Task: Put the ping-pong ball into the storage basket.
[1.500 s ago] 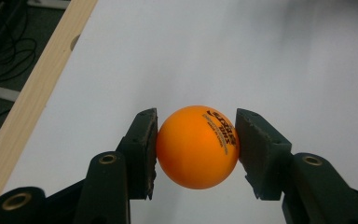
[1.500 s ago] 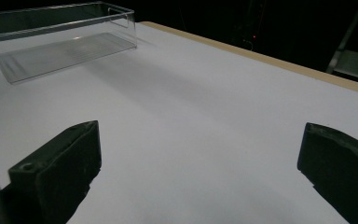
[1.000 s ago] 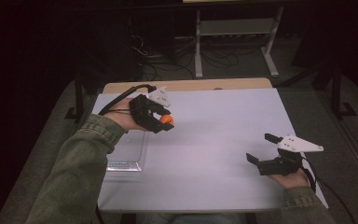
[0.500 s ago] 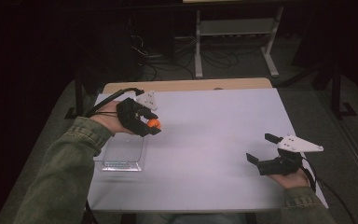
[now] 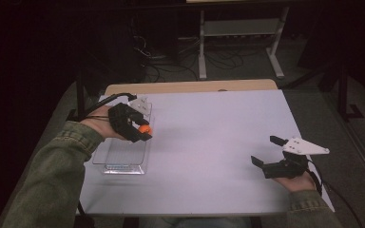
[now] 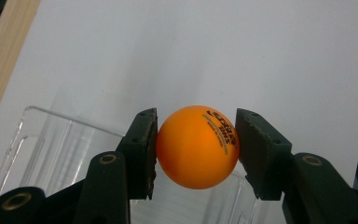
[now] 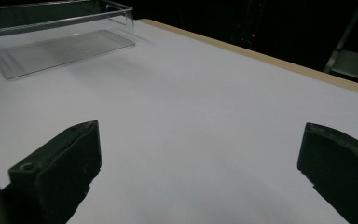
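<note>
**Ball carried over to the tray**

My left gripper (image 5: pixel 140 132) has swung toward the table's left edge, jaws clamped on the orange ball (image 6: pixel 198 145), now over the clear tray (image 5: pixel 105 159)'s rim (release looks next). My right gripper (image 5: pixel 272 156) rests spread wide, holding nothing.

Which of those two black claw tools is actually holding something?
The left gripper, over the clear tray: its jaws pinch an orange ball. The right gripper sits with jaws wide apart and nothing between them.
</note>
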The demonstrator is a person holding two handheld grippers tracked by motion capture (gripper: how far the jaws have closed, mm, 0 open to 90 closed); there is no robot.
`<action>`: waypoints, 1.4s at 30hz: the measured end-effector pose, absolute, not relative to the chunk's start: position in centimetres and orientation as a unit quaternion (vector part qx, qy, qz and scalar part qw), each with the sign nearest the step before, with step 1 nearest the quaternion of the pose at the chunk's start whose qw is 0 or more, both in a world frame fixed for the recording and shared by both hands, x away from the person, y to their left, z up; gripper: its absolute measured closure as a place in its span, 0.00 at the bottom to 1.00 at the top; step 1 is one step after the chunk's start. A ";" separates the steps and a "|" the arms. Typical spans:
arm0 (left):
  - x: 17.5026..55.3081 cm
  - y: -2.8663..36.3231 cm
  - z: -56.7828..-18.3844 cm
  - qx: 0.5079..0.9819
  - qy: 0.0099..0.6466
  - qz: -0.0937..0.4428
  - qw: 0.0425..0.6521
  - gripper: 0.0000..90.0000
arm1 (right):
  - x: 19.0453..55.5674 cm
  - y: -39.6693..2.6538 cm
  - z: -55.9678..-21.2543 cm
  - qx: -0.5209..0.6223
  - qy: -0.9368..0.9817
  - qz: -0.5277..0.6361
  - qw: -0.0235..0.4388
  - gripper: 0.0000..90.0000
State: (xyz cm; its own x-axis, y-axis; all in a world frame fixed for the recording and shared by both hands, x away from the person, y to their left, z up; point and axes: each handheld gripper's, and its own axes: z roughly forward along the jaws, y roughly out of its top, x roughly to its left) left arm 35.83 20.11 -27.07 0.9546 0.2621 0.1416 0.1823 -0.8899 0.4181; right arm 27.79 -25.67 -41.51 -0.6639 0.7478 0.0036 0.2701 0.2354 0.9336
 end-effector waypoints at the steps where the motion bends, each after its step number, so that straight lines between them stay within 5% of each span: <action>1: 35.8 20.3 -27.1 0.968 0.114 0.097 0.200 0.56 | 27.8 -25.7 -41.5 0.339 0.751 0.517 0.230 0.00; 23: 35.6 23.5 -27.8 0.979 0.132 0.083 0.130 0.56 | 27.8 -25.6 -41.5 0.339 0.752 0.516 0.230 0.00; 42: 36.0 22.8 -30.2 0.981 0.127 0.068 0.132 0.56 | 27.8 -25.6 -41.6 0.338 0.755 0.514 0.229 0.00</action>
State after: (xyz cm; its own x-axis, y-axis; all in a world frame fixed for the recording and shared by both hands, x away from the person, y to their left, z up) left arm 35.98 22.81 -30.18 0.9587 0.2663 0.0996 0.2303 -0.9328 0.2771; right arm 27.77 -25.59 -41.56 -0.6671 0.7450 0.0022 0.2748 0.2433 0.9302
